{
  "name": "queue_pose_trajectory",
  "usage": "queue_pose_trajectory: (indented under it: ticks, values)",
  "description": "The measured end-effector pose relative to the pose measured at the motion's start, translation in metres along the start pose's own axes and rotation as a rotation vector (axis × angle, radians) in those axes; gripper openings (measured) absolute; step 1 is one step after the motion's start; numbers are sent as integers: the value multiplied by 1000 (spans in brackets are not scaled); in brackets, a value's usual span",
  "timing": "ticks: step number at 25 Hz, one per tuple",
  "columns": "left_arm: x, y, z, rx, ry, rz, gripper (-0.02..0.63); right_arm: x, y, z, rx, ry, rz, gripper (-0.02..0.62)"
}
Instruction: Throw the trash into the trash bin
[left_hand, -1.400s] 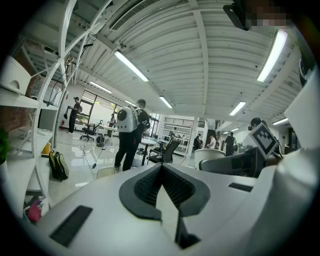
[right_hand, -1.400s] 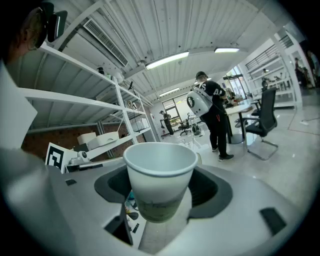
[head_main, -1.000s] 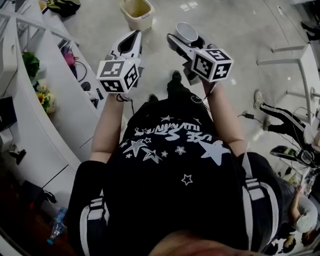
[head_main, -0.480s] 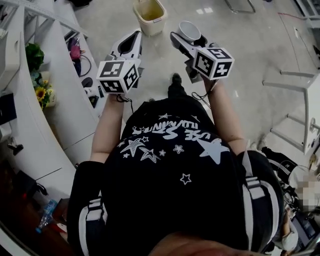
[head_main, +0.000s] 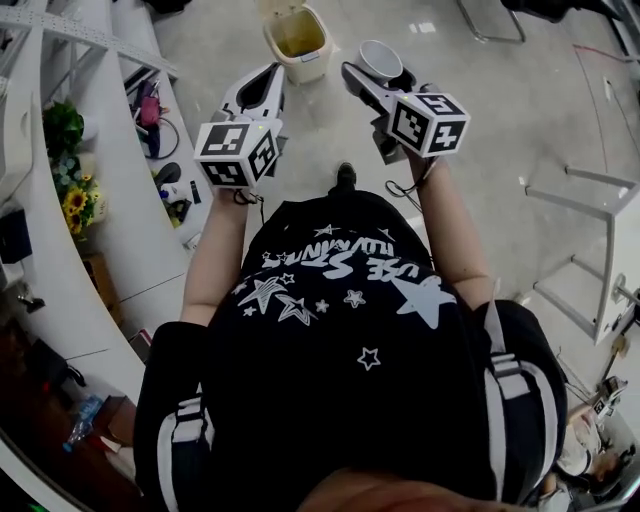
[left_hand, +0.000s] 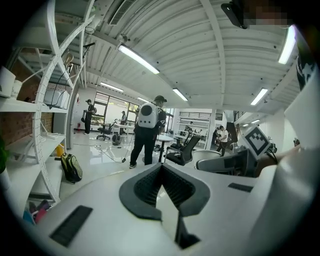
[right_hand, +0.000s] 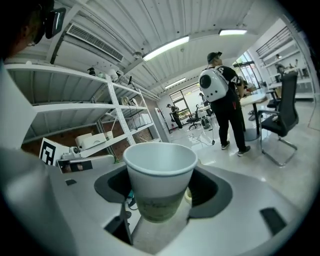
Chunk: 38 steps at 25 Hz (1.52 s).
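Note:
An open cream trash bin (head_main: 298, 40) stands on the floor, just beyond and between my two grippers in the head view. My right gripper (head_main: 385, 68) is shut on a white paper cup (head_main: 378, 60), held upright at chest height. In the right gripper view the empty cup (right_hand: 160, 180) sits between the dark pads (right_hand: 107, 186). My left gripper (head_main: 270, 75) is to the cup's left, its tips touching with nothing between them. In the left gripper view its pads (left_hand: 145, 187) meet at the far end of the left gripper (left_hand: 161, 167).
White shelving (head_main: 60, 230) with yellow flowers (head_main: 78, 203) runs along the left. A white table frame (head_main: 600, 250) stands at the right. Ahead, a person with a white backpack (left_hand: 148, 125) stands among office chairs (right_hand: 282, 120). A bottle (head_main: 85, 425) lies at the lower left.
The floor and shelving have slid past as the person walks forward. The trash bin has come closer to the grippers. Both grippers keep the same pose, the cup still held.

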<state>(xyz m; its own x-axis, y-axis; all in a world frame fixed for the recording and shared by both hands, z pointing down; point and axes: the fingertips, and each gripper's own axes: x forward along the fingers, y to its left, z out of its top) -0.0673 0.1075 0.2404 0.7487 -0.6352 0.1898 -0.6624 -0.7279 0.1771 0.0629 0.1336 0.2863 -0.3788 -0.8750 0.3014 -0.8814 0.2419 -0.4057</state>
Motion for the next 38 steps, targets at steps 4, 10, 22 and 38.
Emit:
queue_pose_trajectory:
  ticks: [4, 10, 22, 38]
  values:
    - [27, -3, 8, 0, -8, 36, 11, 5, -28, 15, 1, 8, 24, 327]
    - [51, -2, 9, -11, -12, 103, 9, 14, -59, 16, 7, 45, 77, 327]
    - [76, 20, 15, -13, -11, 142, 11, 49, -78, 26, 10, 81, 102, 327]
    - [187, 104, 20, -43, 48, 26, 9, 145, -122, 68, 13, 101, 21, 327]
